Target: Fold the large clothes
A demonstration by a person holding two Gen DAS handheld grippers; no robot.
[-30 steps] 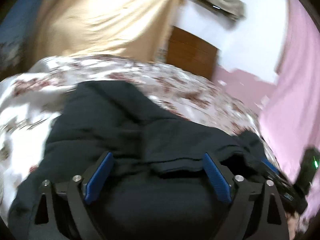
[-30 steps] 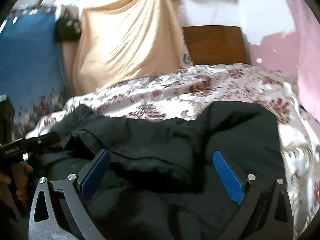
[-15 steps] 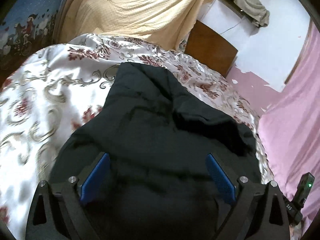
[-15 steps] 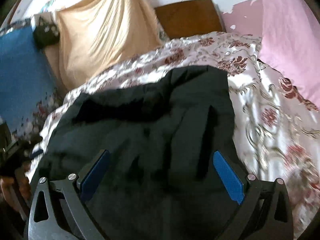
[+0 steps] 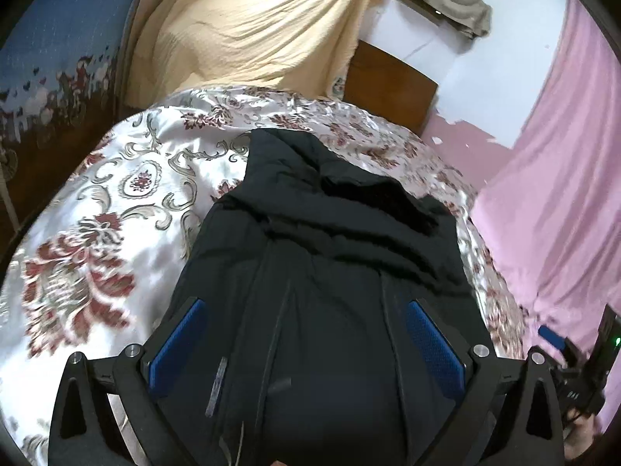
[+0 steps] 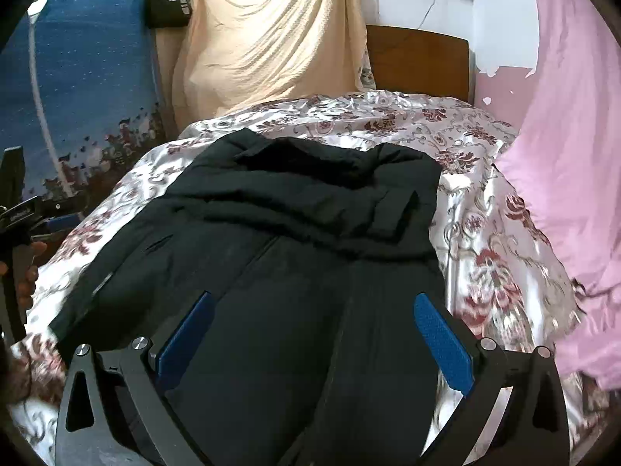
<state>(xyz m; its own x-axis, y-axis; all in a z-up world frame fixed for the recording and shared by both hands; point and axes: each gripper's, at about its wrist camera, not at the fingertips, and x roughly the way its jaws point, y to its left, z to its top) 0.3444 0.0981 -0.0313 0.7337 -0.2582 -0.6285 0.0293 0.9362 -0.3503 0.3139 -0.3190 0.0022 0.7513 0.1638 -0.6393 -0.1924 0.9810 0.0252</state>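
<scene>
Where the left wrist camera looks down: left gripper (image 5: 306, 341) spread wide above the black jacket (image 5: 330, 256), blue pads (image 5: 176, 343) clear of cloth, pinching nothing. Jacket flat on the floral bedspread (image 5: 116, 202), top part folded back across its middle. Pink curtain (image 5: 562, 194) at right.

From the right wrist: right gripper (image 6: 314, 343) likewise wide apart over the same jacket (image 6: 295, 233), empty. Beige sheet (image 6: 271, 31) hanging beyond the wooden headboard (image 6: 417, 62).

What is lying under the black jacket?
The black jacket lies on a floral satin bedspread, which shows on both sides and beyond it. Whatever sits directly beneath the jacket is covered.
</scene>
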